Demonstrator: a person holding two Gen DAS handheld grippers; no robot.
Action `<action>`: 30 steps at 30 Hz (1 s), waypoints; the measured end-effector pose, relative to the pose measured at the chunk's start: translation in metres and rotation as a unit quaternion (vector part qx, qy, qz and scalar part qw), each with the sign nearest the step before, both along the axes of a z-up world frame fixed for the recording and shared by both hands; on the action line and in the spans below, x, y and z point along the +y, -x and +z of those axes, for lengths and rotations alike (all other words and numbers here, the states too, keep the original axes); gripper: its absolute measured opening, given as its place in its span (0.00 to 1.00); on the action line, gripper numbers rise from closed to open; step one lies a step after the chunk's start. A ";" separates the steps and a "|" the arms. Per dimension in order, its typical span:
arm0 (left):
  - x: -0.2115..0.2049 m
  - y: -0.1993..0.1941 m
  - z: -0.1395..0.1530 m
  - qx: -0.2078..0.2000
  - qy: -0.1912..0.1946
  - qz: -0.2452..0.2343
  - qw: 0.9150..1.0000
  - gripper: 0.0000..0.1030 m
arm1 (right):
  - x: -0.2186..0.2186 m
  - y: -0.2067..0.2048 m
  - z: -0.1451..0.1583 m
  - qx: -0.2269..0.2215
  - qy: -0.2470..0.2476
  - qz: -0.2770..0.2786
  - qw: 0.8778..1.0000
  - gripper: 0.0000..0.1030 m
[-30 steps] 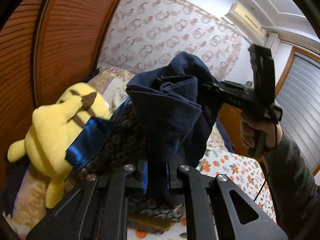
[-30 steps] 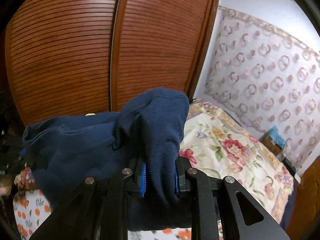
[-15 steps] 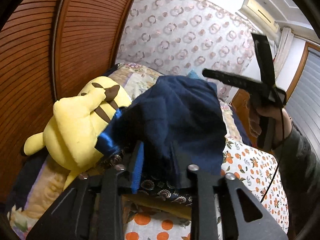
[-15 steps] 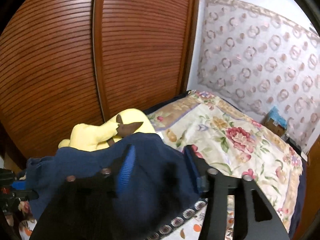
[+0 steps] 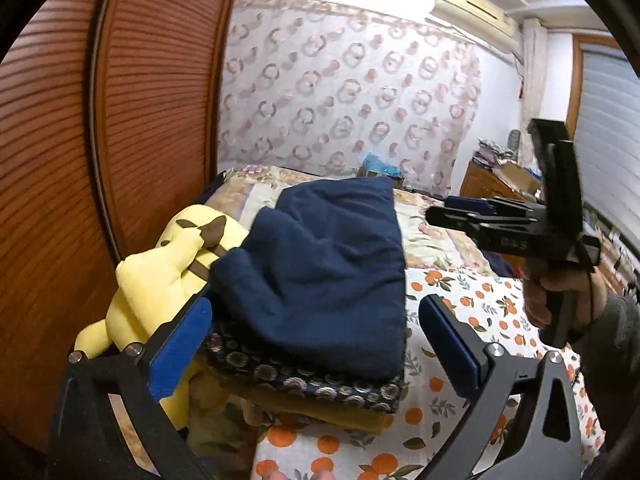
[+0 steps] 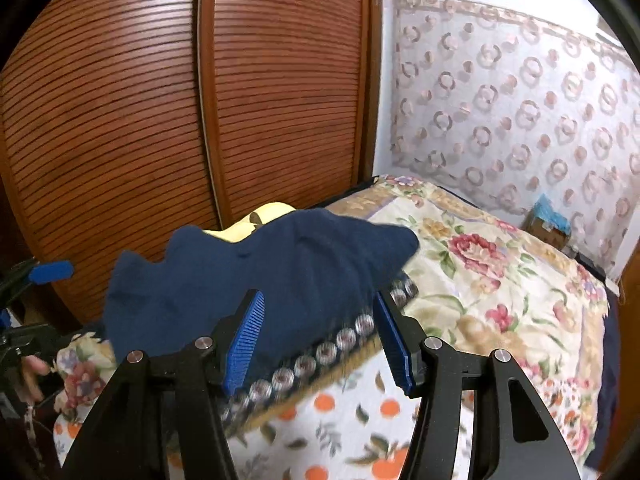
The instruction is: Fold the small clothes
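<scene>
Navy fleece, a folded garment [image 5: 320, 272], is seen in the left wrist view lying on top of a stack made of a dark flower-patterned cloth [image 5: 304, 376] and a mustard-coloured layer [image 5: 340, 416] beneath it, all resting on the bed [image 5: 492, 308] with its orange-print sheet. The left hand-held gripper [image 5: 316, 344] is held near the stack with its jaws spread as wide as they go, having just been opening; the garment lies between and beyond the blue pads [image 5: 180, 344] but is not pressed by them. A yellow plush toy [image 5: 160, 276] is propped at the left of the stack, against the brown slatted wardrobe door [image 5: 80, 120]. To the right, the right hand-held gripper [image 5: 444, 210] is gripped by a hand [image 5: 560, 296] and is kept apart from the garment.

From the right wrist view, the garment [image 6: 256, 276] is seen on the same patterned cloth [image 6: 328, 352], whose edge is blurred. The right hand-held gripper [image 6: 320, 344] is partly open, and the garment is released: neither pad [image 6: 246, 344] is pressed onto it. A floral quilt [image 6: 500, 280] is spread over the far right of the bed.
</scene>
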State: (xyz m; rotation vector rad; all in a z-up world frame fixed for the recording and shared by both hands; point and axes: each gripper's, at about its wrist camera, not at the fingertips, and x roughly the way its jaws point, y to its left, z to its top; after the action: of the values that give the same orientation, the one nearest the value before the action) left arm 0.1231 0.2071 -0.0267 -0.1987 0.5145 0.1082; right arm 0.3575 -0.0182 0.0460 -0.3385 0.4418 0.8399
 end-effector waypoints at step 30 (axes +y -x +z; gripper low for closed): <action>-0.145 0.041 0.024 -0.053 -0.045 -0.085 0.994 1.00 | -0.149 0.252 -0.007 -0.048 -0.083 -0.173 0.980 0.81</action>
State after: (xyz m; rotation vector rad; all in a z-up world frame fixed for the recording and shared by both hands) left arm 0.0819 0.0618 -0.0027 -0.0717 0.4173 -0.0459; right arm 0.1052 -0.1672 0.0388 -0.1400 0.3260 0.5140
